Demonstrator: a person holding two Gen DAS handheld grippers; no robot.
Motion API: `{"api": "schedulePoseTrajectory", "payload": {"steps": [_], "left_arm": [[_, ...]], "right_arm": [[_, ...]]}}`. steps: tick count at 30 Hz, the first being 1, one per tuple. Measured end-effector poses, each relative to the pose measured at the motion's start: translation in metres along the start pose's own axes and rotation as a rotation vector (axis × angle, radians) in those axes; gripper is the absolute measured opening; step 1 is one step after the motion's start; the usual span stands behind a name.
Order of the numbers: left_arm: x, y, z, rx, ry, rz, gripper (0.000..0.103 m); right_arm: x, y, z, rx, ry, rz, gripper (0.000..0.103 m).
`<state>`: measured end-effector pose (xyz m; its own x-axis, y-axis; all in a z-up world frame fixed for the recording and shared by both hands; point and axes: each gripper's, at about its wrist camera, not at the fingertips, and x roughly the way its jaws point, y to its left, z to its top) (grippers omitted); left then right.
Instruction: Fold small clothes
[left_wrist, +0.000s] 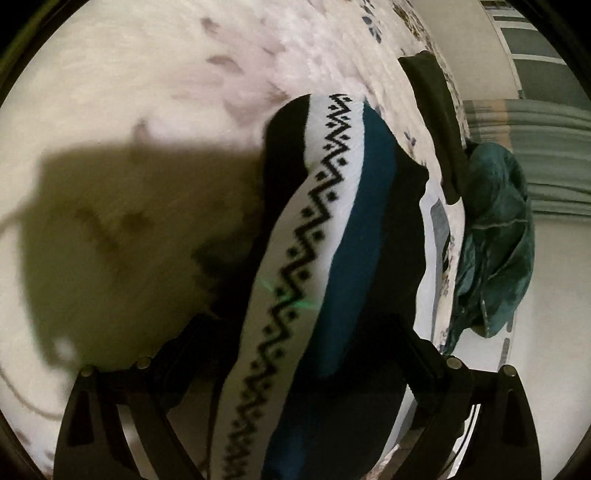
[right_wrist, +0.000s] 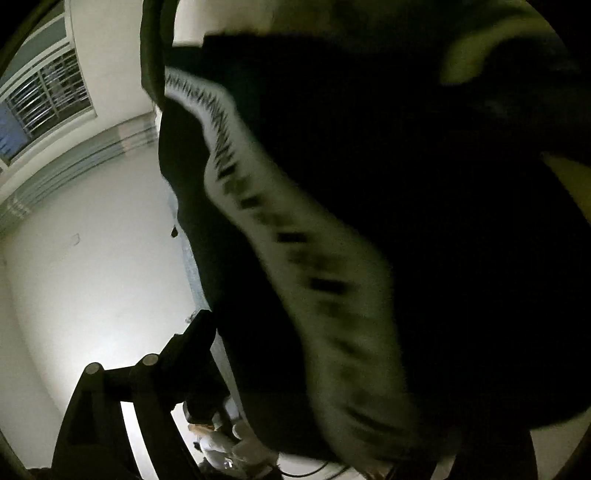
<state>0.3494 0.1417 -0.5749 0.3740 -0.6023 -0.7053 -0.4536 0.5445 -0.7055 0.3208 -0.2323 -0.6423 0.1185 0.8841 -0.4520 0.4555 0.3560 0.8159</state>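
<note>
A: Left gripper (left_wrist: 295, 354): jaws stand wide apart. A sweater (left_wrist: 332, 236), black and teal with a white zigzag band, lies between them over the white bedspread (left_wrist: 129, 92); pad contact not discernible.

B: Right gripper (right_wrist: 295, 369): only its left finger (right_wrist: 195, 354) shows; jaws spread. The blurred sweater fills the right side.

A: Teal cloth (left_wrist: 495, 240) lies at the bed's far right edge.

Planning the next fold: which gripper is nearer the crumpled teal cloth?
Left, most likely. The teal cloth lies just right of the left gripper in its view; the right gripper sees only the zigzag garment and a wall.
</note>
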Motion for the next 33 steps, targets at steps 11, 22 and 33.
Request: {"api": "schedulePoseTrajectory", "payload": {"steps": [11,22,33], "left_arm": [[-0.022,-0.062,0.017,0.116,-0.033,-0.137,0.031],[-0.002,-0.232,0.125,0.348,-0.052,-0.254,0.031],[0.103,-0.348,0.310,0.602,-0.030,-0.208,0.031]], "right_arm": [[0.004,0.061,-0.012,-0.072,-0.076,-0.008,0.033],[-0.072,0.210,0.053,-0.251,-0.259,0.055,0.032],[-0.076,0.350,0.258,-0.417,-0.525,0.130,0.032]]}}
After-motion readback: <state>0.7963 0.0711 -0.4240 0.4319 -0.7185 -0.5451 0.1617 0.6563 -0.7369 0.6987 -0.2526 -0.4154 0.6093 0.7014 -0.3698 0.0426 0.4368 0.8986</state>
